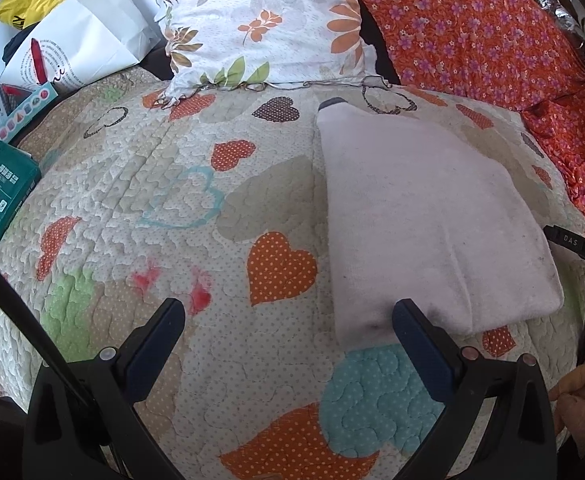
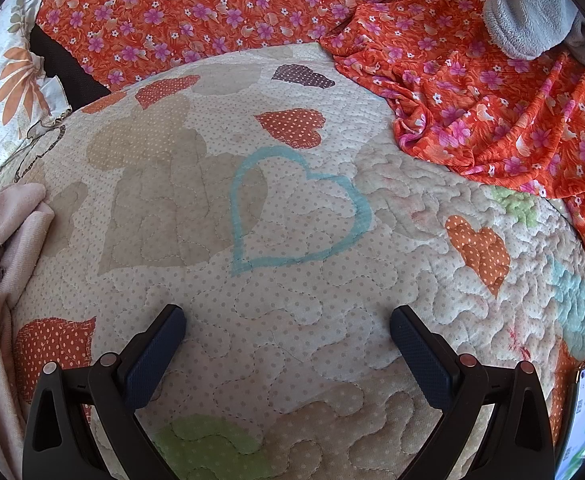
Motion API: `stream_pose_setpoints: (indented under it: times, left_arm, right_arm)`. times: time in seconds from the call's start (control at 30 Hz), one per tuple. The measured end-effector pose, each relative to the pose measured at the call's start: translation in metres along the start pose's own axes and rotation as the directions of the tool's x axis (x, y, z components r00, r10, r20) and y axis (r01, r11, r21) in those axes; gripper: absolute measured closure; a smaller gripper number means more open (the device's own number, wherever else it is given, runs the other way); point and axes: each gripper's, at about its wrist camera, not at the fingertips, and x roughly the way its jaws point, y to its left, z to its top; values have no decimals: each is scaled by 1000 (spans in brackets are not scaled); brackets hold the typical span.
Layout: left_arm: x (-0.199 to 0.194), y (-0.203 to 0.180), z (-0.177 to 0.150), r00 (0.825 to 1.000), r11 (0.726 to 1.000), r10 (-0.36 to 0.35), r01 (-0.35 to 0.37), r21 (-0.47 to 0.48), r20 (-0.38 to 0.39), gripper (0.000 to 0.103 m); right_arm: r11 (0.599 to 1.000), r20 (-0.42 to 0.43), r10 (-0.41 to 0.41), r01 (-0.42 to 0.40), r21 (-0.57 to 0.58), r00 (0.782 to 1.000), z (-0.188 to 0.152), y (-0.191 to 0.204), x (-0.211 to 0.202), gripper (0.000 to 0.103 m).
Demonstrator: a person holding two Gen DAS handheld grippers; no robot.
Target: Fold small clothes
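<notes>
We work on a bed covered by a quilt point(image 1: 140, 184) printed with hearts, with an orange flowered cloth point(image 1: 472, 28) bunched along its far side and a flowered pillow point(image 1: 260, 20) at the head. The task's thing, a pale pink garment point(image 1: 424, 216), lies on the quilt as a flat, tidy oblong to the right of centre in the left wrist view, a dark collar or band showing at its far end; in the right wrist view only its rumpled edge shows at the left border. We judge the fold to be nearly or fully done, so the step in hand is likely a last smoothing or setting aside. The left hand-held gripper point(image 1: 288, 316) is released, holding nothing, its right finger just over the garment's near corner; whether it touches we cannot tell. The right hand-held gripper point(image 2: 288, 324) is also released, over bare quilt, apart from the garment. To finish well, we should pinch both layers together at the near edge, keep the lift low so the fold does not spill open, and mind the phone point(image 2: 584, 412) lying at the right edge.
</notes>
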Motion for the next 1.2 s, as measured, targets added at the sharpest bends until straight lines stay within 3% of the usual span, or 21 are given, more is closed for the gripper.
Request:
stream_pose_setpoints:
  times: [0.53, 1.2]
  left_arm:
    - [5, 3, -1, 999, 999, -27, 26, -24, -40, 0]
    - [3, 7, 0, 999, 998, -32, 30, -46, -32, 0]
  right_arm:
    - [1000, 0, 0, 0, 0, 1000, 0, 0, 0, 0]
    - [1000, 0, 0, 0, 0, 1000, 0, 0, 0, 0]
